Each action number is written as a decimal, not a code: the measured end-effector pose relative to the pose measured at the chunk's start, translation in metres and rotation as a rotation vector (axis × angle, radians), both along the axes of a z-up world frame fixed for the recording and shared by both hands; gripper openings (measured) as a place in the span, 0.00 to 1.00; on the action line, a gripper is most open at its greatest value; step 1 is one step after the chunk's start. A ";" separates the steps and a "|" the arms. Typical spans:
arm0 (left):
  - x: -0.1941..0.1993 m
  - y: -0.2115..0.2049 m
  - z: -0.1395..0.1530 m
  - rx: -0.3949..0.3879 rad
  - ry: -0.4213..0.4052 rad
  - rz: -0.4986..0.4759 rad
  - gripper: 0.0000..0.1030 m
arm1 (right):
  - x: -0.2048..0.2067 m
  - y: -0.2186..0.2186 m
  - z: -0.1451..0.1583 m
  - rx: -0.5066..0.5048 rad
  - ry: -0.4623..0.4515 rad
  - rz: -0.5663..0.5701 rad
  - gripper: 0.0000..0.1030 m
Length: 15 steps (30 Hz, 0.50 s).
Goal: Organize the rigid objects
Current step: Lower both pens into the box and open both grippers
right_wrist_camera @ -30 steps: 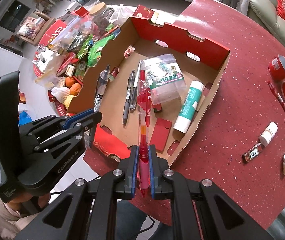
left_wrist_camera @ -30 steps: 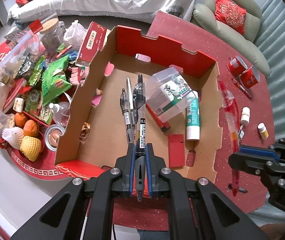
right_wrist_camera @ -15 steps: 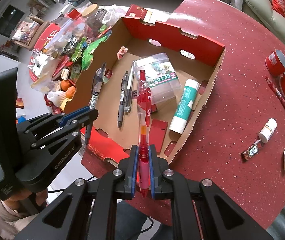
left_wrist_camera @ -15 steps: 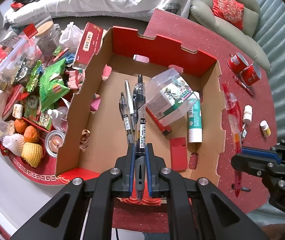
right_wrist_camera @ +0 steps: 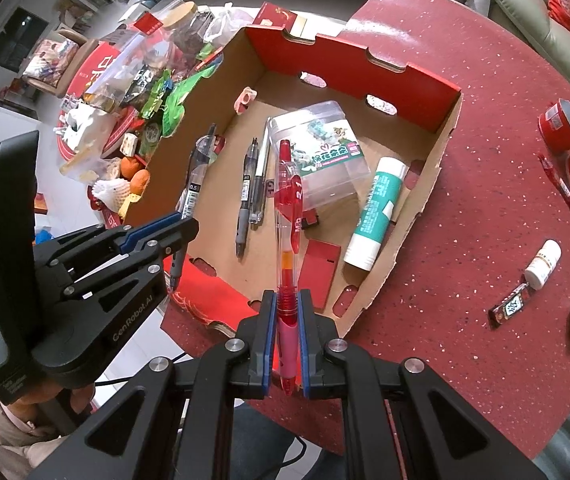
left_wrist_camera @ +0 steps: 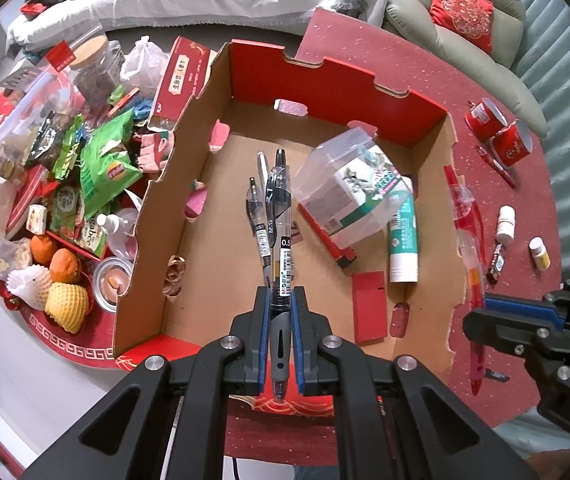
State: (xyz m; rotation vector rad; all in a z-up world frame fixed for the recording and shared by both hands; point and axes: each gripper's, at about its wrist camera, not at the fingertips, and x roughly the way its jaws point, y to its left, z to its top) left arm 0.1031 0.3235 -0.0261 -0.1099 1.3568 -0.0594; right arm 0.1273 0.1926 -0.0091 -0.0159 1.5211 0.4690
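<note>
Both claws' gripped pens hide their tips.

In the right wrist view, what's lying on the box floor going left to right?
Black pen → silver pen → clear plastic container → glue stick. The red pen clamped in the right gripper overlaps the middle, and the small red box sits below the container, so both are left out.
</note>
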 end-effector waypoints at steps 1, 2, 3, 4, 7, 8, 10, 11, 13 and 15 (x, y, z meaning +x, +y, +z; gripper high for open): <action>0.001 0.001 -0.002 0.003 0.004 0.003 0.10 | 0.000 0.001 -0.002 0.000 0.004 0.000 0.11; 0.002 0.002 -0.003 0.004 0.006 0.005 0.10 | 0.001 0.002 -0.003 -0.001 0.007 0.001 0.11; 0.003 0.002 -0.005 0.009 0.009 0.005 0.10 | 0.002 0.003 -0.004 -0.003 0.009 0.003 0.11; 0.004 0.003 -0.006 0.012 0.010 0.005 0.10 | 0.002 0.004 -0.006 -0.007 0.007 0.005 0.11; 0.005 0.004 -0.010 0.020 0.018 0.005 0.10 | 0.004 0.007 -0.011 -0.020 0.007 0.010 0.11; 0.006 0.004 -0.011 0.023 0.021 0.005 0.10 | 0.005 0.009 -0.013 -0.021 0.011 0.011 0.11; 0.008 0.003 -0.015 0.028 0.030 0.006 0.10 | 0.006 0.011 -0.017 -0.028 0.018 0.016 0.11; 0.009 0.003 -0.018 0.032 0.036 0.005 0.10 | 0.007 0.013 -0.020 -0.032 0.022 0.020 0.11; 0.011 0.001 -0.022 0.037 0.044 -0.001 0.10 | 0.008 0.015 -0.027 -0.038 0.036 0.022 0.11; 0.012 -0.002 -0.028 0.035 0.056 -0.011 0.10 | 0.010 0.017 -0.034 -0.046 0.049 0.022 0.11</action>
